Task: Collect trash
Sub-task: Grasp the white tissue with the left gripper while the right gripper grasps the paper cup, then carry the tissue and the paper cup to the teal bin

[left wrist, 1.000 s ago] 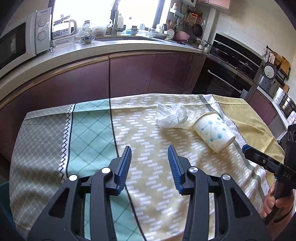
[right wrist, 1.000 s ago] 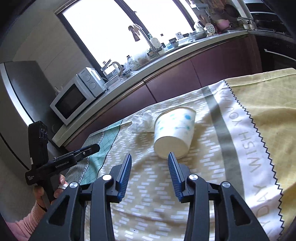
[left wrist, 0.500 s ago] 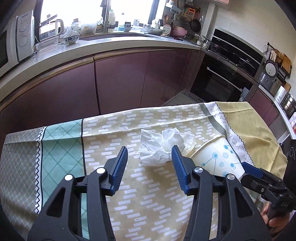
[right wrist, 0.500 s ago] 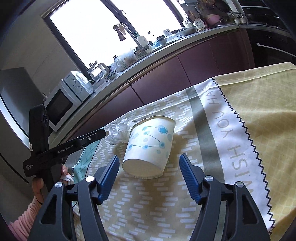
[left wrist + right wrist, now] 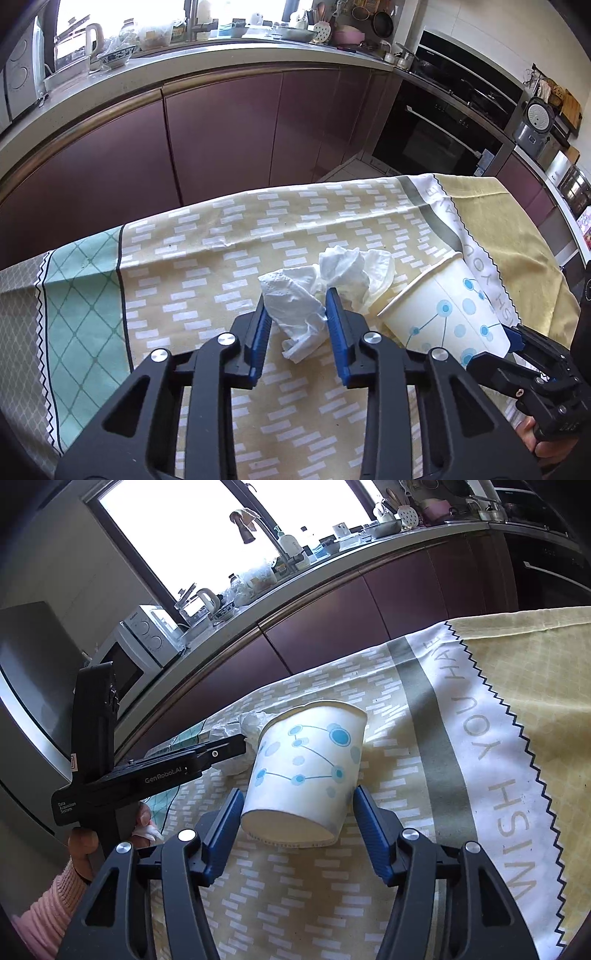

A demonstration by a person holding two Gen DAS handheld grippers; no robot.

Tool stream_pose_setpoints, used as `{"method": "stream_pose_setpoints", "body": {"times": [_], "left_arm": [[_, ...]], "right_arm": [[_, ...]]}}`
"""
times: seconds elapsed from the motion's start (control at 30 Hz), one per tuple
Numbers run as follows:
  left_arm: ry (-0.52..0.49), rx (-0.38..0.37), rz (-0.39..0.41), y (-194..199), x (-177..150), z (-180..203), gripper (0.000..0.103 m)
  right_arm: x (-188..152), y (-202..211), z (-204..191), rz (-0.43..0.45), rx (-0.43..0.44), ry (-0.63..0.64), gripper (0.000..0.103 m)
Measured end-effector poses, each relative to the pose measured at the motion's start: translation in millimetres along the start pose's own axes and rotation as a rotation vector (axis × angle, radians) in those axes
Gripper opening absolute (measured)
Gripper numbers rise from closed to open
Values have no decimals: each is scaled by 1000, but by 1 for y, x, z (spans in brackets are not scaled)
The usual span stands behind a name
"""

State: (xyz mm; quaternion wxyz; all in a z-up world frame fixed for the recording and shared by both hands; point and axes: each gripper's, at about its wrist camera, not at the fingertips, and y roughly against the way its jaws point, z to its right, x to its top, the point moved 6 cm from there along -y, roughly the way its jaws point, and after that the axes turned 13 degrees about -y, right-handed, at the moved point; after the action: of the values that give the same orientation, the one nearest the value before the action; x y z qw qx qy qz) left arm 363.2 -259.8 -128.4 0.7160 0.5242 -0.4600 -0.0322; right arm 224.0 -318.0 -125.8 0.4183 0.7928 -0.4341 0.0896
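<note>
A crumpled white tissue [image 5: 321, 291] lies on the patterned tablecloth [image 5: 207, 266]. My left gripper [image 5: 295, 317] is open with its blue pads on either side of the tissue's near part. A white paper cup with blue dots [image 5: 306, 768] lies on its side just right of the tissue, base toward me; it also shows in the left wrist view [image 5: 443, 317]. My right gripper [image 5: 295, 808] is open wide, its pads flanking the cup's base. The tissue [image 5: 247, 723] peeks out behind the cup in the right wrist view.
The table's far edge drops to dark red kitchen cabinets [image 5: 221, 133]. A counter [image 5: 184, 59] with a kettle, bowls and sink runs behind. A microwave [image 5: 133, 653] stands at the left. Black ovens [image 5: 443, 125] are at the right.
Both grippers have moved forward. The left gripper now straddles the tissue with narrower jaws. The right gripper has opened wider and now straddles the cup's base.
</note>
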Motion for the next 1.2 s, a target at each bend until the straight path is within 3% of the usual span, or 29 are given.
{"method": "stream_pose_setpoints", "body": {"times": [0.2,0.53,1.2], "left_arm": [[6,2,1,8,-11,2,13],[26,38,48,53,-37,-5,11],[60,134,169,182,-120,-10,11]], "right_arm": [[-1,6,1,20,14,-9,58],[-11,31,-4,42,60,-1,58],[-60,58,-66,21,188,91,58]]}}
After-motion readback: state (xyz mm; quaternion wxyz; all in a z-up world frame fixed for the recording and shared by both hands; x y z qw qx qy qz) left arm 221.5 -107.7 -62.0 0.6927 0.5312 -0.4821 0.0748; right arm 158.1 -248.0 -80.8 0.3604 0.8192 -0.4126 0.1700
